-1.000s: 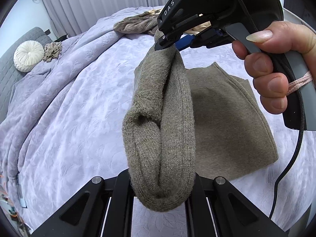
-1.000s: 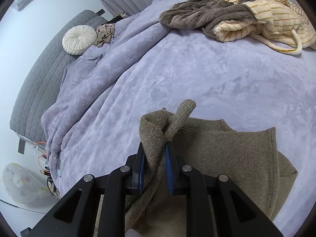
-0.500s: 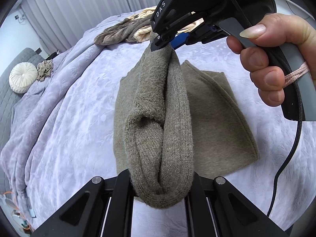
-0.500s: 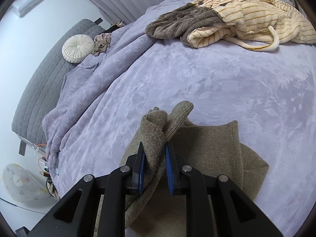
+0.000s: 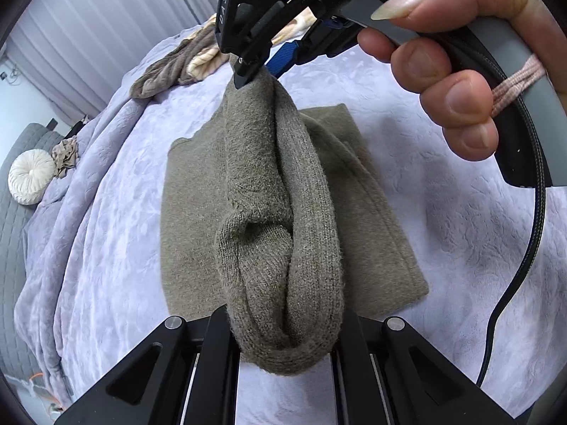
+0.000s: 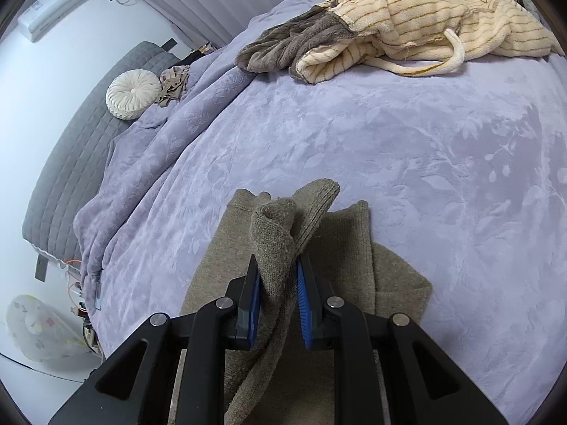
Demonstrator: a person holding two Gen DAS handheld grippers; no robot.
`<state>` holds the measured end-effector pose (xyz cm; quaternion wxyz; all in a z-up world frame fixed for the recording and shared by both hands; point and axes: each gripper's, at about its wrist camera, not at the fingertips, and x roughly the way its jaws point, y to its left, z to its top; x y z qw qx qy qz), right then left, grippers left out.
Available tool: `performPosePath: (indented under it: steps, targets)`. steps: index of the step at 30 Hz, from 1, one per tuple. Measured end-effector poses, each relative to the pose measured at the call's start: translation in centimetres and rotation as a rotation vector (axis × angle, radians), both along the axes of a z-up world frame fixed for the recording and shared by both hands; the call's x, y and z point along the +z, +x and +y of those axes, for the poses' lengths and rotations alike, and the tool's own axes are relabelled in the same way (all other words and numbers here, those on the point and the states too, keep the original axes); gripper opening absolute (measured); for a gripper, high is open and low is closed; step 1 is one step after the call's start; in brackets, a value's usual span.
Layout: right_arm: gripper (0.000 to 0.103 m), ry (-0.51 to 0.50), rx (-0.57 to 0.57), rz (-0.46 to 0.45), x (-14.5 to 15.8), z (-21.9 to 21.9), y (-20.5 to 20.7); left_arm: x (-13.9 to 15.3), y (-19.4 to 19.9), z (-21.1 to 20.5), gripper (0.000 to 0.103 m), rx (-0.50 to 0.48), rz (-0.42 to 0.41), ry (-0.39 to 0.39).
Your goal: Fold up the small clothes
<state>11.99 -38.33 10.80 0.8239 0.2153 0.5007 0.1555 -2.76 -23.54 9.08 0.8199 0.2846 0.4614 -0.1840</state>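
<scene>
Above the lavender bed (image 6: 407,163), an olive knit garment (image 5: 280,212) hangs as a stretched roll between both grippers, long axis running from the left gripper (image 5: 283,333) up to the right gripper (image 5: 258,67). Both sets of fingers are clenched on it, one per end. Its flat part lies on the bed below, lower edge hidden behind the roll. Left fingertips are buried in fabric. The right hand (image 5: 450,71) grips the handle. Beyond the garment, a striped cream robe (image 6: 425,24) and round pillow (image 6: 133,94) sit far off.
</scene>
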Motion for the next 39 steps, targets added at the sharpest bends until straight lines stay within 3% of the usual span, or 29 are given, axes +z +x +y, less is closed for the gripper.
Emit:
performPosePath:
  steps: [16,26,27,28,29,30,31,32,36,39]
  targets:
    - [0.02,0.052,-0.047,0.031,-4.6,-4.3,-1.1,-3.3,-0.3,-4.1,0.009,-0.054,0.015,0.092]
    - [0.022,0.002,-0.061,0.068,-6.8,-4.3,-0.9,-4.2,-0.8,-4.9,0.01,-0.054,0.008,0.115]
    - [0.027,-0.014,-0.059,0.075,-6.7,-4.1,-0.8,-4.0,-0.8,-4.7,0.014,-0.051,0.014,0.107]
    - [0.028,-0.022,-0.059,0.08,-6.5,-4.0,-0.9,-3.8,-0.7,-4.4,0.032,-0.051,0.028,0.092]
    - [0.036,-0.032,-0.063,0.085,-6.1,-4.0,-0.9,-3.4,-0.9,-4.2,0.042,-0.058,0.052,0.06]
    - [0.046,-0.033,-0.063,0.087,-5.7,-4.0,-1.1,-2.9,-1.0,-3.8,0.065,-0.062,0.065,0.027]
    - [0.051,-0.029,-0.062,0.074,-4.9,-4.1,-1.4,-2.2,-1.2,-3.3,0.08,-0.064,0.057,-0.005]
    - [0.057,-0.032,-0.064,0.053,-4.1,-4.1,-1.8,-1.5,-1.6,-2.8,0.081,-0.075,0.048,-0.038]
    - [0.058,-0.057,-0.061,-0.031,-0.7,-3.6,-4.3,1.5,-3.3,0.2,0.081,-0.131,0.098,-0.205]
    - [0.058,-0.01,-0.012,-0.091,1.5,-2.5,-6.6,2.8,-2.7,3.4,0.081,-0.093,0.12,-0.311]
